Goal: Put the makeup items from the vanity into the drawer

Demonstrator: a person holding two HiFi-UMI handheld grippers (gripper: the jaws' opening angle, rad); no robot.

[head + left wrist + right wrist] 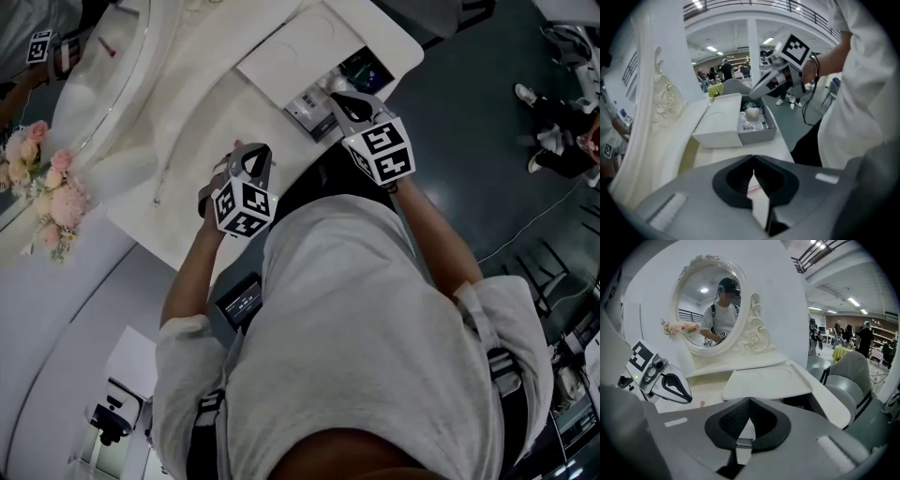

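The white vanity top (187,202) runs across the head view, with its open drawer (323,98) at the far end holding several makeup items. In the left gripper view the drawer (757,131) shows a round pale puff (751,114) among small packs. My right gripper (342,101) hangs over the drawer, jaws shut, and I see nothing held; it also shows as the right gripper (754,93) in the left gripper view. My left gripper (246,169) is shut above the bare tabletop. A small pink item (701,404) lies on the top just below the left gripper (686,398).
An oval mirror (710,310) in a carved white frame stands behind the top. Pink flowers (42,187) sit at the far left. A raised white slab (766,383) lies beside the drawer. A grey chair (848,376) stands to the right, on dark floor (469,141).
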